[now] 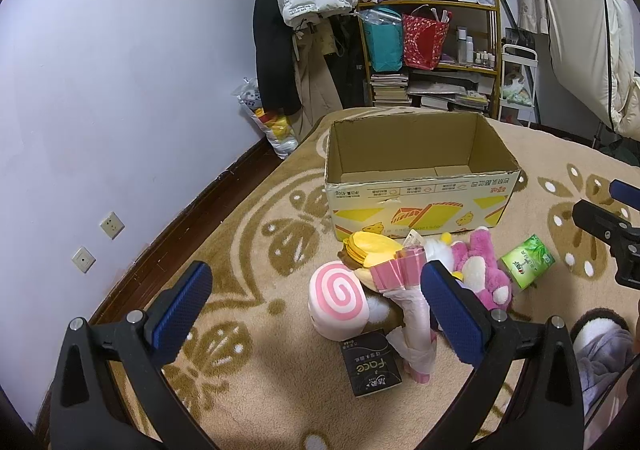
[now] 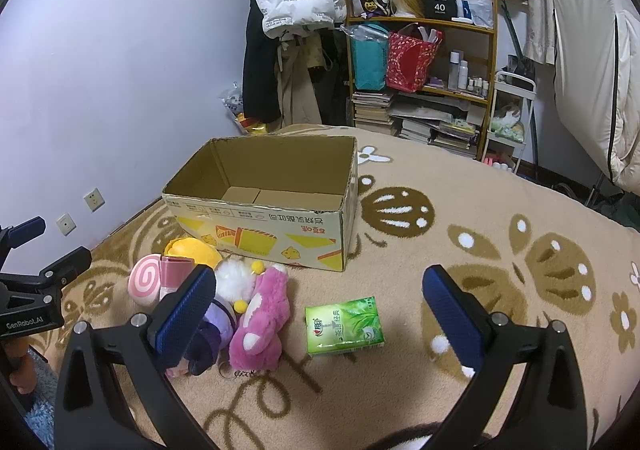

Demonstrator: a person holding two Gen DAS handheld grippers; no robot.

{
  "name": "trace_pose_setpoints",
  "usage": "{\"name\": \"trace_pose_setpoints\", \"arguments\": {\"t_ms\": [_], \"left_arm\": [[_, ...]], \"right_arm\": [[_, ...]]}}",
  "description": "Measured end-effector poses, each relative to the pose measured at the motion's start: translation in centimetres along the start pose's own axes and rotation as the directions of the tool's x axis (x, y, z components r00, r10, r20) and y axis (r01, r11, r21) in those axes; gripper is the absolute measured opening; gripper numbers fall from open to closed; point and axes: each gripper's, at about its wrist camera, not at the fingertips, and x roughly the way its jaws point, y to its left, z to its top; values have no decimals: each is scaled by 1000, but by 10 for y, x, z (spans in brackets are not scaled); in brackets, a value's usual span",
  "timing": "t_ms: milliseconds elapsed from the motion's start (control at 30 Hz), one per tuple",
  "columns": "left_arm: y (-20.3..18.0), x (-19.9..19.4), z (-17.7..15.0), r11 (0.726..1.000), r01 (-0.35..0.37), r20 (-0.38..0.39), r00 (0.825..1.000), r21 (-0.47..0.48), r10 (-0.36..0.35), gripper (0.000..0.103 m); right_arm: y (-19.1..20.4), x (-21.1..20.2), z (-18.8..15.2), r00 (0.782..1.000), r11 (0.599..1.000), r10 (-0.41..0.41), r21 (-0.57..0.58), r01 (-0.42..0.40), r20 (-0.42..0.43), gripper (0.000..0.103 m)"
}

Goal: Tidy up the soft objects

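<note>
step in hand: nothing is picked up yet, so this looks like the very start. The cardboard box (image 1: 420, 178) sits open in the middle of the left wrist view, nothing seen inside, and the soft stuff is piled just in front of its printed wall.

how it's best done: probably one item at a time. The pink plush (image 2: 262, 316) is best pinched across its fat middle so it doesn't flop out, then dropped well inside the box rim, not on the edge.

pile: the swirl-roll cushion (image 1: 339, 300) is lower centre of the left wrist view, touching the yellow plush (image 1: 370, 248) above it and the pink wrapped bundle (image 1: 408, 306) to its right. A white fluffy toy (image 2: 234, 282) and a purple plush (image 2: 208, 338) are squeezed in beside the pink one.

loose bits: the green tissue pack (image 2: 344, 326) lies by itself, lower centre of the right wrist view, just right of the pile. A black pack (image 1: 370, 364) lies bottom centre of the left wrist view.

left gripper (image 1: 316, 314): fingers are spread wide, nothing is held or touched; it's hung above the carpet (image 1: 248, 250) with the cushion framed between them.

right gripper (image 2: 320, 314): also spread wide and empty, no contact seen. The tissue pack is framed between the fingers, so an easy first grab is offered there.

watch out: the keyring (image 2: 228, 372) by the pink plush could snag.
</note>
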Motion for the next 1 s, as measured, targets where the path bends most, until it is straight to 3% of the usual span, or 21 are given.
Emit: {"name": "trace_pose_setpoints", "arguments": {"t_ms": [1000], "left_arm": [[4,-3,2,1000,2,3,1000,-6,-2,103]], "right_arm": [[3,3,-2,1000,1000,2,-10,-2,-22,103]]}}
